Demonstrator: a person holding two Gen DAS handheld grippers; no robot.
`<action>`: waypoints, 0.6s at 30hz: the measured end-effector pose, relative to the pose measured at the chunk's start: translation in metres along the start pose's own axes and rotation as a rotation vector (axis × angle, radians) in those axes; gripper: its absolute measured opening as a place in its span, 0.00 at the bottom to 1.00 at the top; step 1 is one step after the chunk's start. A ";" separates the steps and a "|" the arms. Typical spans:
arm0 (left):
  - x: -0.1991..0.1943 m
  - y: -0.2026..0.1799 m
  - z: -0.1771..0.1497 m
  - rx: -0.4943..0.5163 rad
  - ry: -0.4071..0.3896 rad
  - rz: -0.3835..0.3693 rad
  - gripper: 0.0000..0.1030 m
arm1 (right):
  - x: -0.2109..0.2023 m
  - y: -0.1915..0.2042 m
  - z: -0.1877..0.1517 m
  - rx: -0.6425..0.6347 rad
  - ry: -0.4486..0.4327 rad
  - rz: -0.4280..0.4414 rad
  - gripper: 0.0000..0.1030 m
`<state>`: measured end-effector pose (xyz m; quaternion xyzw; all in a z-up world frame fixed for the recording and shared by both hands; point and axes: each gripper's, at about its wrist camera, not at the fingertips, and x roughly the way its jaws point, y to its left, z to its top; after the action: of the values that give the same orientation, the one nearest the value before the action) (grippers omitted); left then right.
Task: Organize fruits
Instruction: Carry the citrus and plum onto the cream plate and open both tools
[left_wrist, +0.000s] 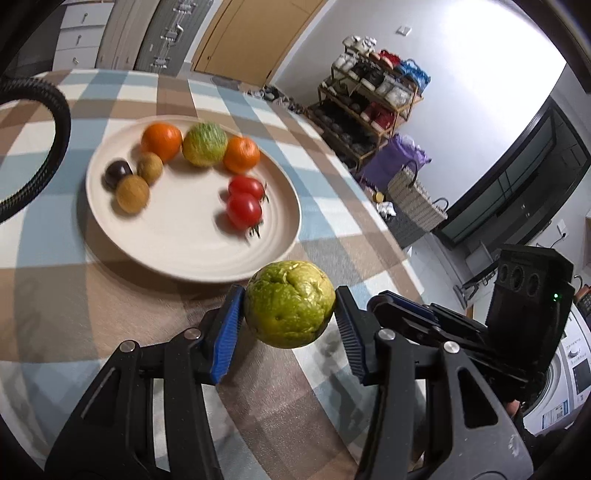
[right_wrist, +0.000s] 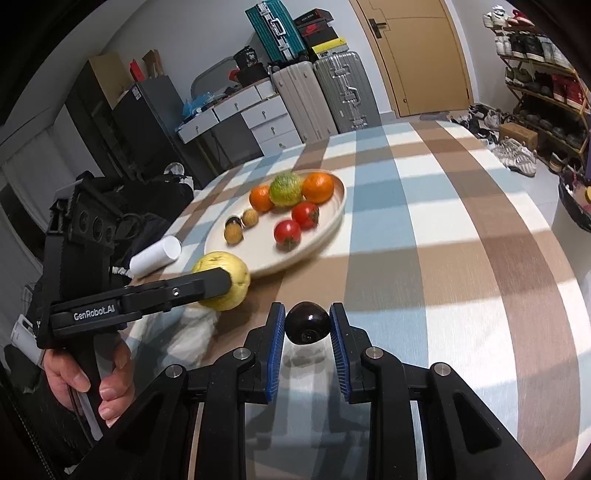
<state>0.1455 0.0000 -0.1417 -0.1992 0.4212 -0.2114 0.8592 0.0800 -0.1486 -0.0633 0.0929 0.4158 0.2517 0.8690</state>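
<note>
Two grippers loaded. Left gripper (left_wrist: 290, 310): jaws clamped on green guava (left_wrist: 290, 303), at 6 o'clock off the plate (left_wrist: 184, 254). Right gripper (right_wrist: 307, 325): jaws pinching dark plum (right_wrist: 307, 322) above checked surface (right_wrist: 424, 229), plate at 11 o'clock.

Checked tablecloth (right_wrist: 424, 206), shoe rack (left_wrist: 373, 96), two suitcases (right_wrist: 325, 99), wooden door (right_wrist: 417, 55), woven basket (left_wrist: 413, 192)

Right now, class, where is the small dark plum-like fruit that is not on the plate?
In the right wrist view, the dark fruit sits clamped in the right gripper, above the checked tablecloth, nearer than the plate.
</note>
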 end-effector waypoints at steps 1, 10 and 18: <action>-0.004 0.001 0.003 -0.001 -0.011 0.004 0.45 | 0.001 0.001 0.005 -0.003 -0.004 0.005 0.24; -0.025 0.020 0.044 0.013 -0.091 0.055 0.45 | 0.019 0.022 0.070 -0.072 -0.045 0.062 0.24; -0.008 0.046 0.070 -0.023 -0.094 0.089 0.45 | 0.063 0.030 0.121 -0.074 -0.021 0.105 0.24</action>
<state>0.2067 0.0544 -0.1205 -0.2000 0.3914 -0.1586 0.8841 0.1954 -0.0847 -0.0176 0.0848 0.3913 0.3111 0.8619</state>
